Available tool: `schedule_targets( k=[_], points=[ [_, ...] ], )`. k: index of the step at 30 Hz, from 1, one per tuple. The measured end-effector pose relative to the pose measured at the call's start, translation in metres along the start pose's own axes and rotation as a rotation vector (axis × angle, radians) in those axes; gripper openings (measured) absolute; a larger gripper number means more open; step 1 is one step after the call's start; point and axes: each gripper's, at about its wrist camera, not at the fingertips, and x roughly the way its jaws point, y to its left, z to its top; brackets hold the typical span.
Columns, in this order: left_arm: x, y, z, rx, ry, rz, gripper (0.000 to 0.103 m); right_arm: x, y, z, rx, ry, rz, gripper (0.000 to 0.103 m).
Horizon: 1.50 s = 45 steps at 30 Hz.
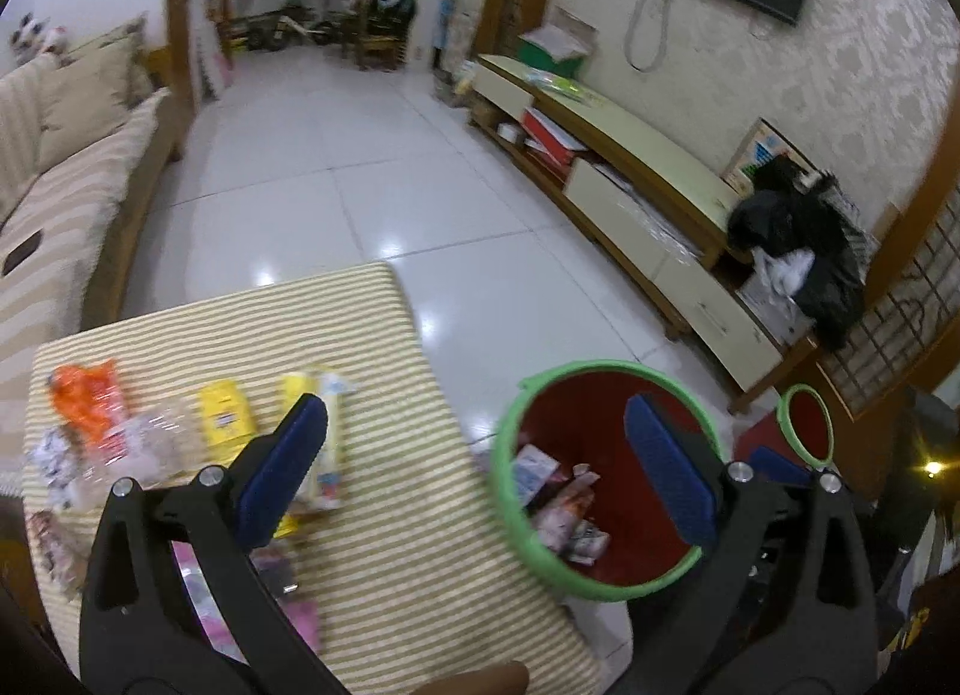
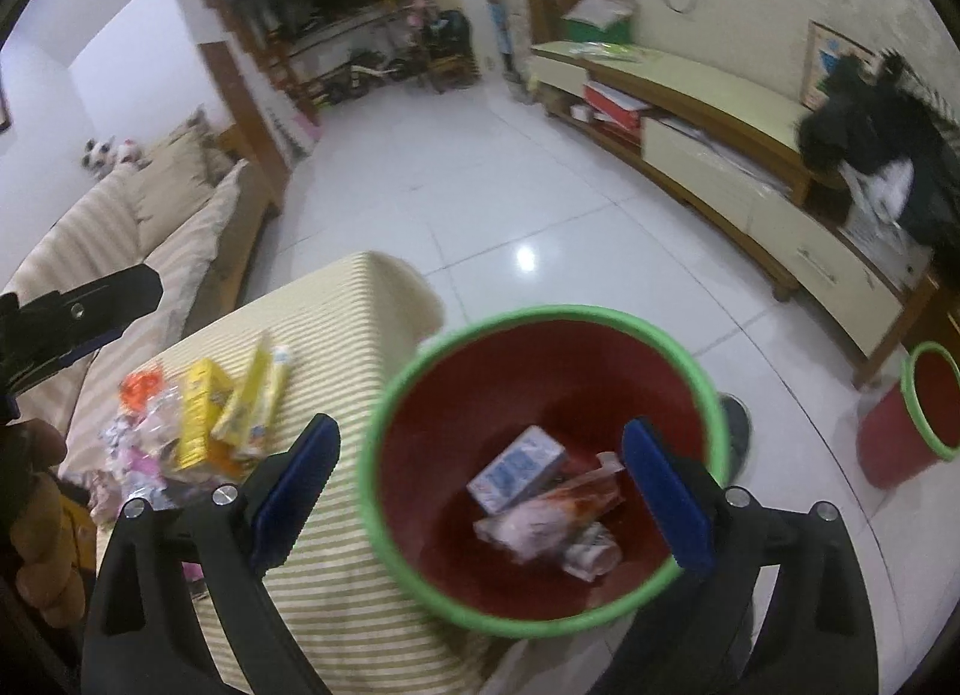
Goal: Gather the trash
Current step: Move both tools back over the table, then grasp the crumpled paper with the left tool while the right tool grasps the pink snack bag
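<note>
A red trash bin with a green rim (image 1: 503, 455) (image 2: 375, 455) stands on the floor against the right edge of a striped table (image 1: 384, 545) (image 2: 336, 575). Inside it lie a white-blue carton (image 2: 517, 470) and several wrappers (image 1: 561, 506). On the table lie an orange wrapper (image 1: 90, 401), a yellow box (image 1: 225, 413) (image 2: 198, 425) and a yellow-white pack (image 1: 327, 437) (image 2: 252, 401). My left gripper (image 1: 477, 467) is open and holds nothing, straddling the table edge and the bin. My right gripper (image 2: 483, 488) hangs open over the bin, nothing between its blue pads.
A second red bin (image 1: 804, 425) (image 2: 930, 407) stands further right by a low TV cabinet (image 1: 630, 155) (image 2: 720, 95). A striped sofa (image 1: 60, 185) runs along the left. White tiled floor (image 1: 360, 155) stretches ahead. My left gripper's black frame (image 2: 78, 311) shows at the right view's left edge.
</note>
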Motion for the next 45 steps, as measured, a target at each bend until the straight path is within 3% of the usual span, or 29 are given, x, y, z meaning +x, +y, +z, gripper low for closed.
schedule_targets(
  k=[11, 24, 30, 45],
  points=[
    [-0.067, 0.116, -0.037, -0.148, -0.043, 0.151, 0.097, 0.004, 0.118, -0.019, -0.179, 0.025, 0.107, 0.092],
    [-0.105, 0.242, -0.109, -0.315, 0.013, 0.248, 0.097, 0.035, 0.225, -0.065, -0.346, 0.14, 0.165, 0.092],
    [-0.102, 0.275, -0.127, -0.36, 0.041, 0.254, 0.097, 0.053, 0.25, -0.082, -0.418, 0.198, 0.168, 0.092],
    [-0.055, 0.313, -0.149, -0.434, 0.173, 0.289, 0.097, 0.095, 0.258, -0.094, -0.445, 0.281, 0.154, 0.092]
  ],
)
